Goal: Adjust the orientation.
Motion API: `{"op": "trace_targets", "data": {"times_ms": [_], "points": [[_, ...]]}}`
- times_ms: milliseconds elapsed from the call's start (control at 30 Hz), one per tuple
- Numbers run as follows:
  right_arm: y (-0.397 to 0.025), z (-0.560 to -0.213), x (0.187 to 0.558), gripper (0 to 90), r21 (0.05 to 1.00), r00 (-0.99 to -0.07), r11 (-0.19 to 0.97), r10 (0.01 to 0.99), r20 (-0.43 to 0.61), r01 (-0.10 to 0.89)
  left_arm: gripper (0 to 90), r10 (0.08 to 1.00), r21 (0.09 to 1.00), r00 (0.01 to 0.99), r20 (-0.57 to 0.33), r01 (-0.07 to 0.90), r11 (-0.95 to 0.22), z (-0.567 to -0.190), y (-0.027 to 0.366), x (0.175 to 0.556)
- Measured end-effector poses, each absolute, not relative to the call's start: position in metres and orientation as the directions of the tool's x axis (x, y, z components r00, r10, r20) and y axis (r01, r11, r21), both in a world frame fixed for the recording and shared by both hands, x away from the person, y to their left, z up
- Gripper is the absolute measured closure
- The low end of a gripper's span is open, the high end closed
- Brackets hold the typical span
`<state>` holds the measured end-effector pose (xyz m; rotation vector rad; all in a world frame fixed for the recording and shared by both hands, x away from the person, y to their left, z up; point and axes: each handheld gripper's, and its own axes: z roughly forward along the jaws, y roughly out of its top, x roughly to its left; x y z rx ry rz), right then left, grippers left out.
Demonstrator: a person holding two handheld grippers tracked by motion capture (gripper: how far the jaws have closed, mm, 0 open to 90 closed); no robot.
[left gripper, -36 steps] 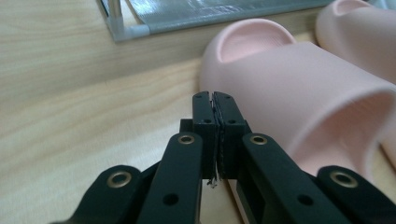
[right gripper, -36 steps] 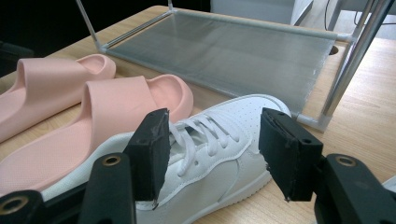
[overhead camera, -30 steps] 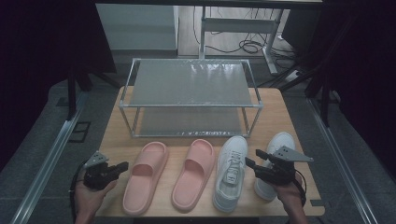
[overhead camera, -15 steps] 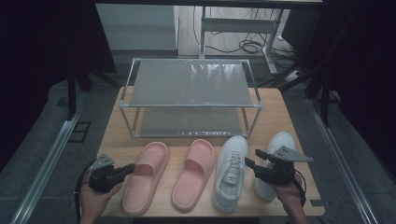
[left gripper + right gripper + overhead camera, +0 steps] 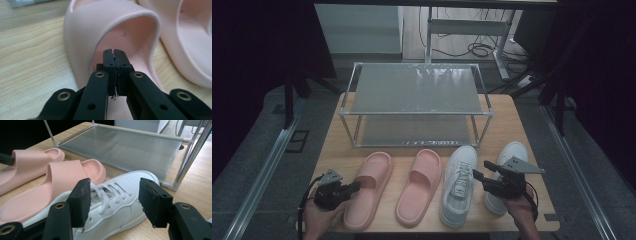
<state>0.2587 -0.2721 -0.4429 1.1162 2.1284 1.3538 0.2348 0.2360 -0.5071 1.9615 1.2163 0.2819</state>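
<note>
The left gripper [image 5: 353, 188] has moved right since a second ago and now reaches the left pink slipper [image 5: 368, 187] — its jaws are pressed together, nothing between them, tips at the slipper's strap opening. This slipper lies at the front left of the wooden table [image 5: 332, 150], with bare wood at its outer side. The right gripper [image 5: 477, 176] hovers over the left white sneaker [image 5: 458, 184], jaws spread wide. The metal shoe rack [image 5: 417, 90] stands behind — its shelves are free.

Metal two-tier rack [image 5: 416, 95] on wooden table [image 5: 522, 125]
</note>
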Motion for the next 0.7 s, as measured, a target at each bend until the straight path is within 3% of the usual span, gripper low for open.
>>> {"op": "trace_targets", "data": {"times_ms": [700], "points": [[-0.271, -0.444, 0.259, 44.1, 0.878, -0.612, 0.225, 0.785, 0.095, 0.424, 88.7, 0.846, 0.712, 0.486, -0.22, 0.673, -0.201, -0.509, 0.249, 0.25]]}}
